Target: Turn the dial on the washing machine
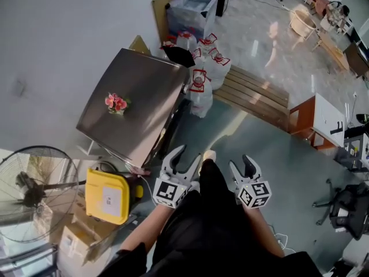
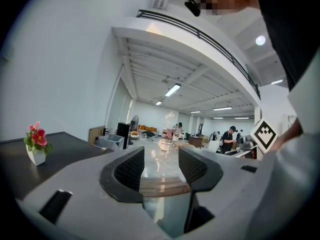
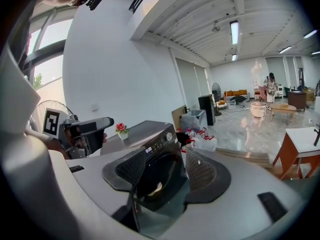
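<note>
Right gripper, black washer, silver dial

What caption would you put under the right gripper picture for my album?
Open right gripper aimed at the dark washing machine, dial untouched, flower pot on top.

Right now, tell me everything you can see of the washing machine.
The washing machine is a front loader with a flat, dark grey, metallic-looking top and a dark glossy front. Its control strip carries a lit display and a round silver dial above a round door, which looks shut. It stands upright beside the white wall. A small pot of red flowers sits on its top.
</note>
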`<state>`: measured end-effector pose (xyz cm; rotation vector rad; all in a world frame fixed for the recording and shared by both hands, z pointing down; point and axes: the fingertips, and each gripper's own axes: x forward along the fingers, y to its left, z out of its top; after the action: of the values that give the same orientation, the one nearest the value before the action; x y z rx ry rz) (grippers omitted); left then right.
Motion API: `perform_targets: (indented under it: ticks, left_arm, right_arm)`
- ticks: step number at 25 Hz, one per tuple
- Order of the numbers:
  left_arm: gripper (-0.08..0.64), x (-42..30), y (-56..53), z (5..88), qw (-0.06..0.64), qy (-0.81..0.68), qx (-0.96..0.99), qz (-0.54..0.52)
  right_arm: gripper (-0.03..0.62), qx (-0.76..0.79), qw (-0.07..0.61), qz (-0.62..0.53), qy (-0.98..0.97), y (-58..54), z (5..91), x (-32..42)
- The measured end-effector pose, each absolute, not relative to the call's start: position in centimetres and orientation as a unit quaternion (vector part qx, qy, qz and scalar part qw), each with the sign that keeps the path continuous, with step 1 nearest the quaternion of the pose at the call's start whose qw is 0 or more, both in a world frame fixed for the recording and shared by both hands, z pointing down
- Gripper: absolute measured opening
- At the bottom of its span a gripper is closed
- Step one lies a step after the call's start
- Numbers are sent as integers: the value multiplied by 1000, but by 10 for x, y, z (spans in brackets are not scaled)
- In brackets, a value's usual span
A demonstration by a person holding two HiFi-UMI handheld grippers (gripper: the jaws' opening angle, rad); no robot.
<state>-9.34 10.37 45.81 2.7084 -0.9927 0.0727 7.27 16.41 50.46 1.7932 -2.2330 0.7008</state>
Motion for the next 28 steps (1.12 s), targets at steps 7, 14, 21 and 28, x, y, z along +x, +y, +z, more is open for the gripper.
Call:
perform_targets:
  ticks: [7,14,21,28]
  left_arm:
    - [190,-74,63,463,124,-352,927,41]
    - [190,-43,11,457,113,-356,926,49]
    - [190,-9,-36,452,116,-356,926,44]
    - [190,5,-68,456,117,-365,922,52]
  right_arm:
    - [219,584,88,245,-769,108,519,82]
    - [219,576,89,247,-774,54,529,102]
    - [219,569,113,215,-786,5,523,125]
    - [219,552,120,220,-796,-28,533,141]
